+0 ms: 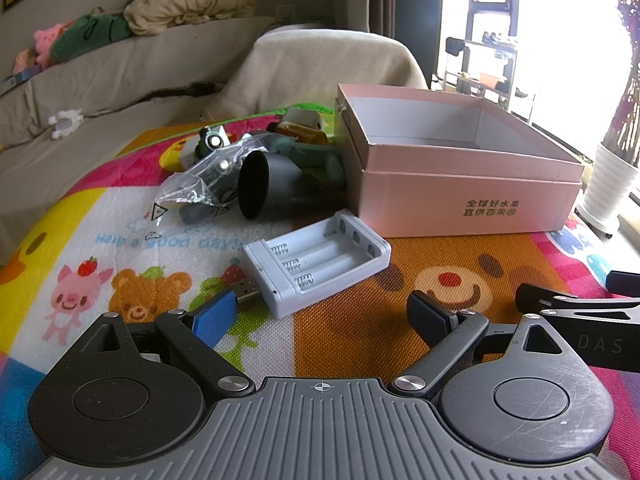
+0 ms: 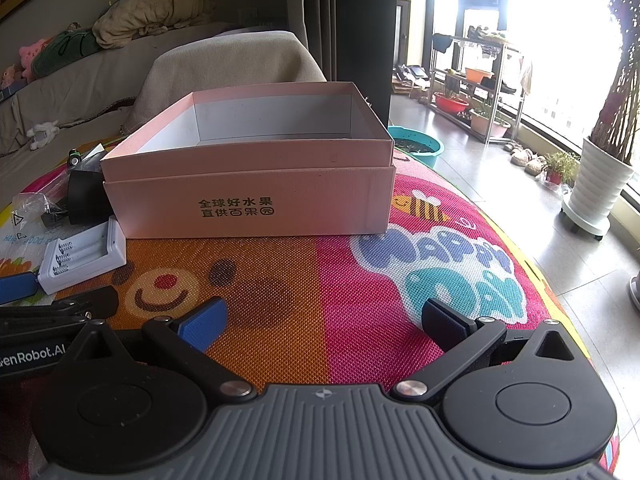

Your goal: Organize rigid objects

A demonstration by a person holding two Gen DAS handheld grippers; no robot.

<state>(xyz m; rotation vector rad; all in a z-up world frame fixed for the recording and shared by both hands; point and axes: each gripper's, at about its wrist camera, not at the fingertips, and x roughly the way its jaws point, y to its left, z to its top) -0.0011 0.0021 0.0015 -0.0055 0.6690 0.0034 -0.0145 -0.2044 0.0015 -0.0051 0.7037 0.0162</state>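
A grey battery charger [image 1: 316, 262] with a USB plug lies on the colourful play mat [image 1: 360, 332], just ahead of my left gripper [image 1: 320, 314], which stands open and holds nothing. Behind it a dark cone-shaped piece [image 1: 268, 184], a crumpled clear bag [image 1: 196, 184] and several small toys [image 1: 308, 136] are piled to the left of an open pink cardboard box [image 1: 468, 196]. In the right wrist view the pink box [image 2: 248, 184] sits straight ahead with nothing visible inside, and the charger [image 2: 82, 254] lies at the left. My right gripper [image 2: 324, 322] is open over the mat.
A covered sofa [image 1: 120, 80] with cushions and soft toys runs behind the mat. A tiled floor [image 2: 500, 200], a teal basin [image 2: 418, 146], a shelf rack and a white plant pot [image 2: 596, 188] lie to the right, beyond the mat's edge.
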